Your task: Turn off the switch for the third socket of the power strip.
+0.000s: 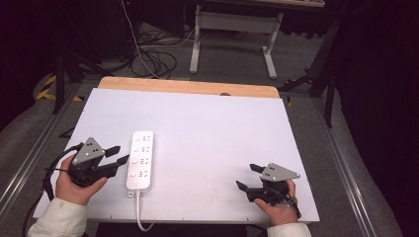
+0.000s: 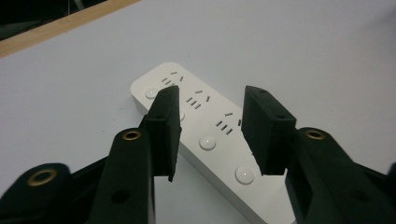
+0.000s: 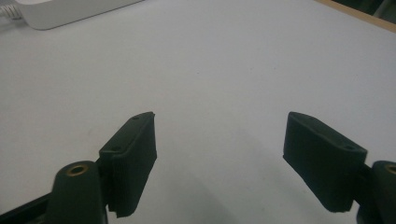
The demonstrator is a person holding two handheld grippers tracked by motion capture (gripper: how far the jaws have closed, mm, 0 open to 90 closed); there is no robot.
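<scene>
A white power strip [image 1: 140,160] with several sockets and round buttons lies lengthwise on the white table, left of centre, its cord [image 1: 140,217] running off the near edge. My left gripper [image 1: 118,154] sits just to its left, held in a hand, jaws open and pointing at the strip. In the left gripper view the strip [image 2: 205,135] lies just beyond the open gripper [image 2: 212,135], nothing held. My right gripper [image 1: 248,177] rests near the front right corner, open and empty. In the right gripper view the gripper [image 3: 233,163] stands wide over bare table, with the strip's end [image 3: 65,11] far off.
The white board [image 1: 207,128] lies on a wooden table whose edge [image 1: 188,87] shows at the back. Beyond it stand a desk frame [image 1: 232,34] and floor cables [image 1: 153,54]. Metal rails [image 1: 341,163] run along both sides.
</scene>
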